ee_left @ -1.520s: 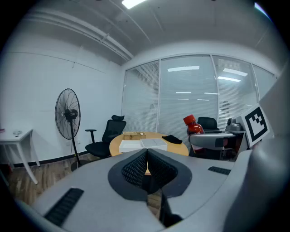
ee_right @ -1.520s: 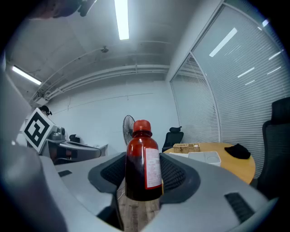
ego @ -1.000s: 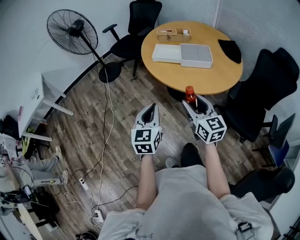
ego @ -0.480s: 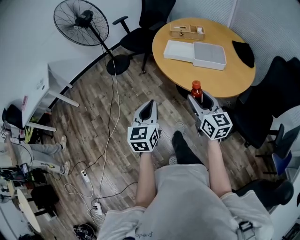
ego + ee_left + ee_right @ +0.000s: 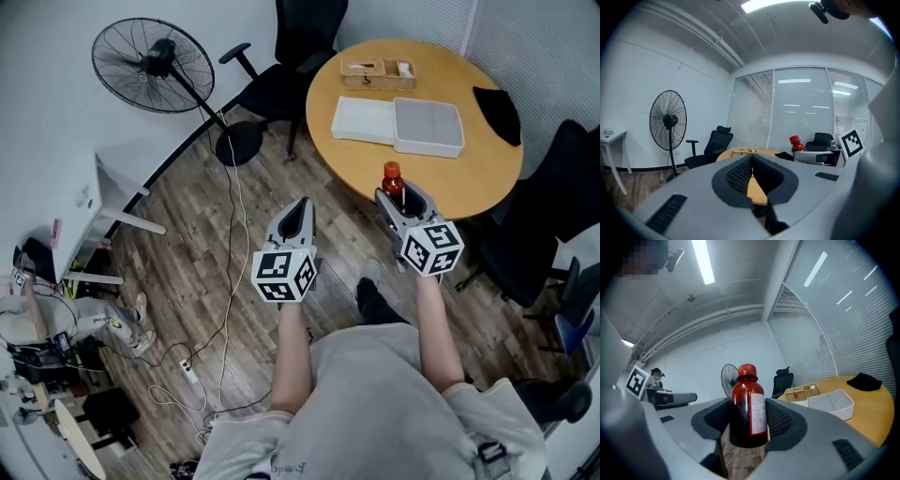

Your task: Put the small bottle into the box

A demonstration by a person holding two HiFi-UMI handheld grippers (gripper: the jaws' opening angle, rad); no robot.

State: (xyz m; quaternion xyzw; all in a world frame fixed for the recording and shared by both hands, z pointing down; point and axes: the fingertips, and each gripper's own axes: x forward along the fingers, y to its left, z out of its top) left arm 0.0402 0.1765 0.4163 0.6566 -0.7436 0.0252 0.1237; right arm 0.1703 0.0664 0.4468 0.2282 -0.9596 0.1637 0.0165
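Note:
A small dark red bottle [image 5: 393, 180] with a red cap stands upright between the jaws of my right gripper [image 5: 398, 194], which is shut on it. The right gripper view shows the bottle [image 5: 748, 408] with its white label, held at the middle by both pads. It hangs over the near edge of the round wooden table [image 5: 469, 178]. The white box [image 5: 429, 127] lies open further back on the table, its lid [image 5: 364, 120] beside it on the left. My left gripper [image 5: 302, 208] is shut and holds nothing, over the wooden floor left of the table.
A wicker basket [image 5: 378, 73] and a black cloth [image 5: 498, 112] also lie on the table. Black office chairs [image 5: 298, 47] stand around it. A standing fan [image 5: 155, 66] is at the left, with cables [image 5: 228, 272] running across the floor. A white desk [image 5: 89, 202] is far left.
The table and box have drawn slightly nearer and lower in the head view. Both grippers keep their pose, with the bottle still held in the right one.

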